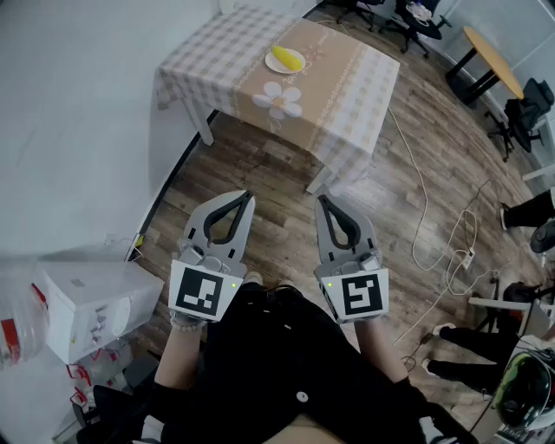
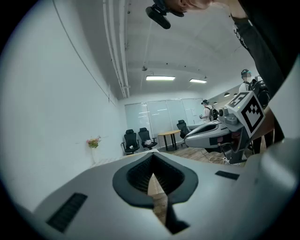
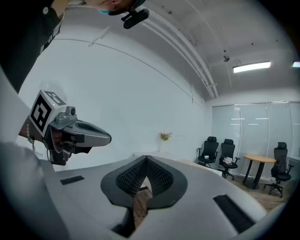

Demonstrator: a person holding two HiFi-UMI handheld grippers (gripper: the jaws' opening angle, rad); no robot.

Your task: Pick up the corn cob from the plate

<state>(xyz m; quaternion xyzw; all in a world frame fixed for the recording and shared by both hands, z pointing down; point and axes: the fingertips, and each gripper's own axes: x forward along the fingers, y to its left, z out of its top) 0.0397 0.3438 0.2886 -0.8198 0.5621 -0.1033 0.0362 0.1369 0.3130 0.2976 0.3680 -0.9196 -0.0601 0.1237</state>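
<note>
The yellow corn cob (image 1: 289, 57) lies on a small white plate (image 1: 272, 62) on a table with a checked cloth (image 1: 347, 95), far ahead at the top of the head view. Both grippers hang well short of that table, over the wooden floor. My left gripper (image 1: 245, 197) is shut with nothing in it, and so is my right gripper (image 1: 322, 199). In the left gripper view the jaws of the left gripper (image 2: 152, 158) meet at their tips. The right gripper view shows the right gripper (image 3: 146, 160) likewise. Neither gripper view shows the corn.
A white box (image 1: 95, 303) sits on the floor at the left by the wall. White cables (image 1: 434, 234) trail over the floor at the right. Office chairs (image 1: 408, 17) and a wooden table (image 1: 490, 56) stand at the back right, and a person's legs (image 1: 529, 212) show at the right edge.
</note>
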